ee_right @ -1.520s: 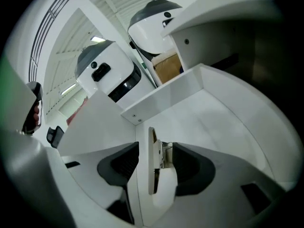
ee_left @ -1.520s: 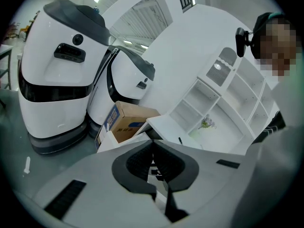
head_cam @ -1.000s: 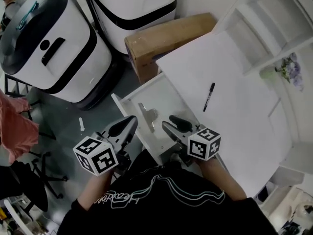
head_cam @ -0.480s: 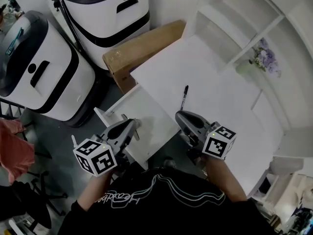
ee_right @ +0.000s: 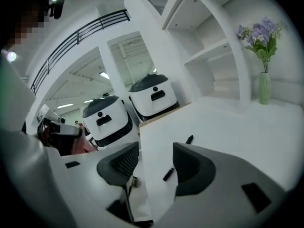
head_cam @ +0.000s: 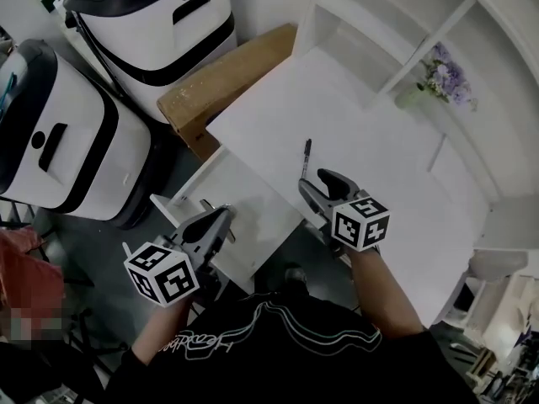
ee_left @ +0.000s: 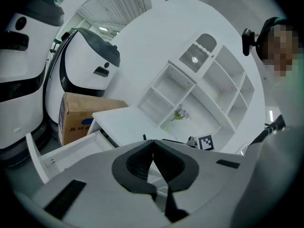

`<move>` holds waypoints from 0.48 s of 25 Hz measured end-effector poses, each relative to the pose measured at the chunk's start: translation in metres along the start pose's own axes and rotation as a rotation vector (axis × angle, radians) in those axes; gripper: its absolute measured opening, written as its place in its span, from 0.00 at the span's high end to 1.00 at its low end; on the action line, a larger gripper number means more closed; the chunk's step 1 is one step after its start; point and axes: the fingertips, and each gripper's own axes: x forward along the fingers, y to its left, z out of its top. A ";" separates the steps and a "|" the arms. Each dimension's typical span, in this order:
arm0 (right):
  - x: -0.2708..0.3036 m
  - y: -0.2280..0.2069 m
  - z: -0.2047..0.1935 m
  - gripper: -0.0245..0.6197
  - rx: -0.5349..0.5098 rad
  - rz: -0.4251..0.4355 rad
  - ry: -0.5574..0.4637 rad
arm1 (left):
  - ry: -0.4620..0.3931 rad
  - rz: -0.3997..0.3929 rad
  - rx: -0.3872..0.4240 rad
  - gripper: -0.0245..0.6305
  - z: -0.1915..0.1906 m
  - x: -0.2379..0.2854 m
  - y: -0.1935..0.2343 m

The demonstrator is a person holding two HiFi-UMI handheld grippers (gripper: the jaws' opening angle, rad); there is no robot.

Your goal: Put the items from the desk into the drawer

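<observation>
A black pen (head_cam: 305,156) lies on the white desk (head_cam: 370,167). My right gripper (head_cam: 317,183) hovers just short of it. In the right gripper view the pen (ee_right: 178,156) shows in the gap of that gripper (ee_right: 154,158). Its jaws have just been opening; they stand open and the pads are clear of the pen. Left of the desk, the white drawer (head_cam: 173,210) is pulled out, with a small metal piece (ee_right: 135,181) in it. My left gripper (head_cam: 219,219) hangs over the drawer's near end. Seen in its own view, the left gripper (ee_left: 153,142) is shut with nothing between the tips.
A cardboard box (head_cam: 223,82) stands on the floor behind the drawer, with two white and black machines (head_cam: 59,141) (head_cam: 160,15) beyond it. White shelves rise at the back of the desk, holding a vase of purple flowers (head_cam: 438,78). A red chair (head_cam: 21,268) sits at the far left.
My right gripper has swung from over the drawer to the desk, close to the pen, and its jaws now stand apart. The left gripper has drifted a little along the drawer, still shut.
</observation>
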 end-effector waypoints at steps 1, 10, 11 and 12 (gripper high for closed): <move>0.006 -0.007 -0.003 0.63 -0.012 -0.028 0.017 | 0.007 0.000 0.001 0.93 0.000 0.001 0.003; 0.050 -0.044 -0.035 0.64 -0.046 -0.230 0.159 | 0.060 -0.004 0.003 0.93 0.000 0.005 0.026; 0.052 -0.046 -0.038 0.65 -0.047 -0.244 0.171 | 0.062 -0.006 0.003 0.93 0.001 0.004 0.029; 0.054 -0.047 -0.040 0.67 -0.046 -0.261 0.179 | 0.064 -0.006 0.003 0.93 0.003 0.004 0.032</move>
